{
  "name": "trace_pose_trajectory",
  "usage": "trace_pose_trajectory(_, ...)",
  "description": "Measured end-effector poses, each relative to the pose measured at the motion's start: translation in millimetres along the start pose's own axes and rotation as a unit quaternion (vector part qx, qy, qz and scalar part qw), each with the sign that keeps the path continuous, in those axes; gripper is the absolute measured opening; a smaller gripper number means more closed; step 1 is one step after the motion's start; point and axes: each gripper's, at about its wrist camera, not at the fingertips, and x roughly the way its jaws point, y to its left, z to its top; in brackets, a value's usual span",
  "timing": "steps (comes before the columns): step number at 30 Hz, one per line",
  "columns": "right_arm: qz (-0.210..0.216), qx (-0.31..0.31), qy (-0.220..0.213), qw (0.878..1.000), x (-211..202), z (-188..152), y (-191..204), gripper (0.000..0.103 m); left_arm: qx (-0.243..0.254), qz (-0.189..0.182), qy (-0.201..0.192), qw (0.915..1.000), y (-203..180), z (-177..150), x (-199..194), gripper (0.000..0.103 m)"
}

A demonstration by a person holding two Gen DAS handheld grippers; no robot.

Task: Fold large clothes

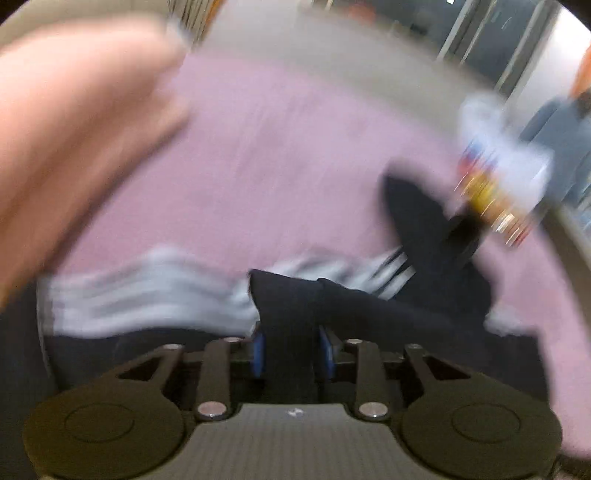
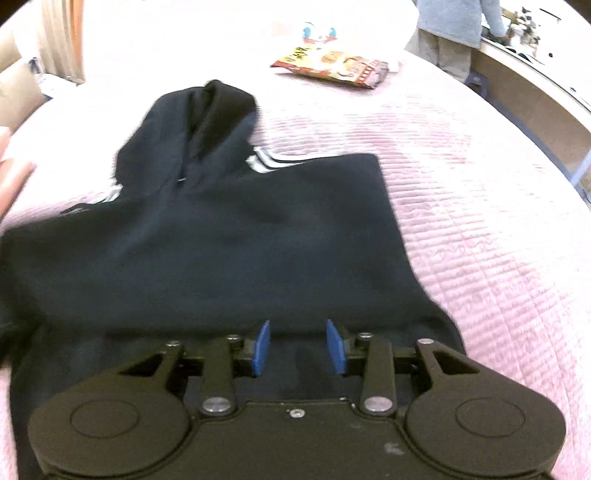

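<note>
A dark navy hoodie (image 2: 221,240) lies flat on the pink bedspread (image 2: 480,221), hood (image 2: 207,118) pointing away and white stripes showing at the shoulders. My right gripper (image 2: 299,347) hovers over its near hem, blue pads apart with nothing pinched between them. The left wrist view is blurred. There my left gripper (image 1: 291,347) has a band of the hoodie's dark fabric (image 1: 369,306) filling the gap between its blue pads. A white-striped sleeve (image 1: 147,295) stretches off to the left of it.
A colourful snack bag (image 2: 332,68) lies on the far side of the bedspread (image 1: 277,166), also blurred as the snack bag (image 1: 487,192). A person (image 2: 450,33) stands beyond the bed by a counter. A blurred hand (image 1: 74,129) fills the upper left.
</note>
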Motion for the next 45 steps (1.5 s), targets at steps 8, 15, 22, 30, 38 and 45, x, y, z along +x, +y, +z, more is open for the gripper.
trace_pose_trajectory(8,-0.006,-0.011,-0.028,1.000,41.4,41.6,7.5,0.044,0.051,-0.027,-0.050,0.9971,-27.3,-20.0,-16.4,0.041)
trace_pose_trajectory(15,0.006,-0.022,0.047,0.999,91.4,33.2,22.9,0.047,0.054,-0.024,0.013,0.9982,-38.4,-35.6,54.0,0.028)
trace_pose_trajectory(22,0.048,-0.051,0.016,0.997,44.2,23.4,29.2,0.046,0.049,-0.039,-0.020,0.9979,-29.4,-57.8,-21.7,0.035)
trace_pose_trajectory(30,0.120,-0.142,0.078,0.979,-4.2,-59.9,80.7,0.048,0.072,0.115,-0.021,0.9906,33.6,-120.8,-116.9,0.048)
trace_pose_trajectory(38,0.113,-0.211,0.107,0.965,-8.5,-101.8,123.3,0.053,0.093,0.145,0.011,0.9850,70.9,-123.3,-108.8,0.054)
trace_pose_trajectory(45,0.119,-0.203,0.121,0.964,-2.3,-97.3,122.9,0.065,0.109,0.118,0.061,0.9852,77.3,-121.3,-68.4,0.077)
